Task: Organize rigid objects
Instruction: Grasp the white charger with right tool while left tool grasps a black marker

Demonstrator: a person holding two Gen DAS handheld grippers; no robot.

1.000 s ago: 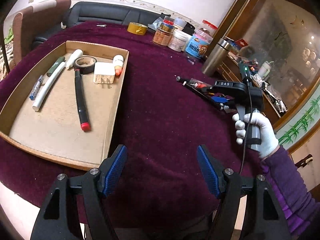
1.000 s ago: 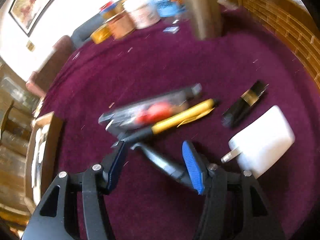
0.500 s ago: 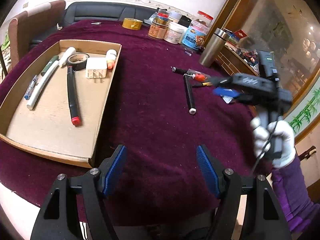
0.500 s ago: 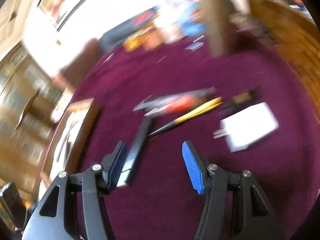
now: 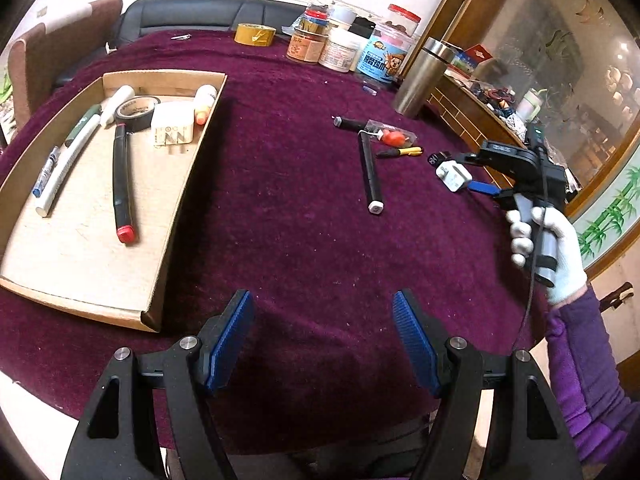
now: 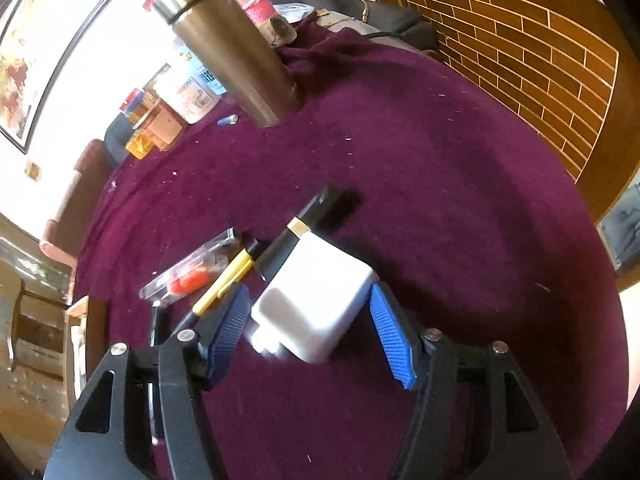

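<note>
While my right tool hangs over the white charger, its jaws are opening, and the charger lies between the blue pads with a gap on each side, so nothing is clamped. Just beyond the charger, touching its far edge, lies a black lighter with a gold band. Left of the charger are a yellow-handled pen and a clear packet with something red inside. Farther left of the charger, a black marker lies alone on the maroon worktop. My left tool hovers over bare cloth, well apart from the charger, jaws apart and holding nothing. Far left of the charger sits the cardboard tray, holding pens, a red-tipped marker, a tape roll and another white plug.
</note>
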